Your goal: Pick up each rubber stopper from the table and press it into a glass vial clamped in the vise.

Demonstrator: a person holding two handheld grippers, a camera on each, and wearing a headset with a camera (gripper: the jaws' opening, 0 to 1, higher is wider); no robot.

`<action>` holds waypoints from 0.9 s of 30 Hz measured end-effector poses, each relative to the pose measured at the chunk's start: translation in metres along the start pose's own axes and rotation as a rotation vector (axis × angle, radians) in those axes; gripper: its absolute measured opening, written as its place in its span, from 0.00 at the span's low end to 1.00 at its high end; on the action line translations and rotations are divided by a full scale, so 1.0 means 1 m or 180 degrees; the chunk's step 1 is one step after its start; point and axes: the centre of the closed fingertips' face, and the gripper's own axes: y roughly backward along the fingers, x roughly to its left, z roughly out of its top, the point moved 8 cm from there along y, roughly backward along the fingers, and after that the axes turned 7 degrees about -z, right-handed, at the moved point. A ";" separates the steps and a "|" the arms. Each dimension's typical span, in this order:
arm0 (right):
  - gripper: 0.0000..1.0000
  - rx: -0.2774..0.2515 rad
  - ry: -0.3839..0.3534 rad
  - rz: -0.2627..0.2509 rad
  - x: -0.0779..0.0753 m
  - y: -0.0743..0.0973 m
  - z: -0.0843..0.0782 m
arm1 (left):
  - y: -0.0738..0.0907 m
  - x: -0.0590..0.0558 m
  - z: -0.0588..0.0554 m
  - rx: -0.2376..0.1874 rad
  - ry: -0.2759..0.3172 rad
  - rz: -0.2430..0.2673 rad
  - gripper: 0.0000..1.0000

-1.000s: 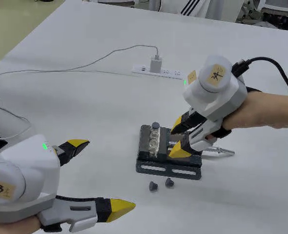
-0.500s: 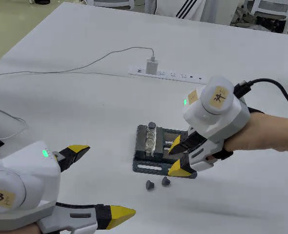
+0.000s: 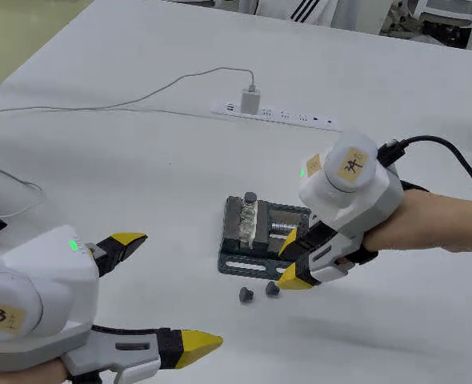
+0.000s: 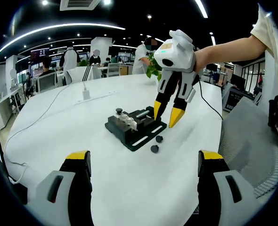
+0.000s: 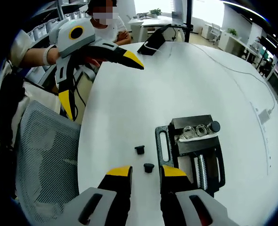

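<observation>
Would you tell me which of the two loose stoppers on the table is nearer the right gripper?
The stopper closer to the vise, just off the right gripper; the other stopper lies farther away.

Found on the wide white tabletop (image 3: 140, 180) a small black metal vise (image 3: 248, 264), two small dark grey rubber stoppers (image 3: 246, 294) (image 3: 272, 289) lying apart just beside its base, and, well behind, a long white power strip (image 3: 288, 118) with a white charger (image 3: 250, 102) and thin grey cable (image 3: 124, 104).

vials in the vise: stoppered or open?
One stoppered, two open. In the right gripper view a dark stopper sits at the row's end; the other two vials show bare glass mouths.
</observation>
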 end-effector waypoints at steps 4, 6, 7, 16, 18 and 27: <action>0.19 0.0039 0.0002 0.0028 0.000 -0.005 -0.001 | 0.000 0.001 -0.001 -0.0017 0.0016 0.0015 0.93; 0.19 0.0059 -0.0008 0.0034 -0.001 -0.007 -0.002 | 0.000 0.001 -0.002 -0.0017 0.0025 0.0018 0.93; 0.19 0.0076 -0.0013 0.0038 -0.002 -0.009 -0.003 | 0.000 0.001 -0.002 -0.0015 0.0029 0.0020 0.93; 0.18 0.0199 0.0007 0.0097 -0.002 -0.022 -0.005 | 0.000 -0.002 -0.009 -0.0020 0.0092 0.0037 0.93; 0.18 0.0224 0.0014 0.0103 -0.002 -0.025 -0.004 | 0.001 -0.002 -0.010 -0.0018 0.0107 0.0039 0.93; 0.15 0.0318 -0.0018 0.0145 -0.004 -0.035 -0.006 | 0.002 -0.002 -0.014 -0.0016 0.0151 0.0048 0.93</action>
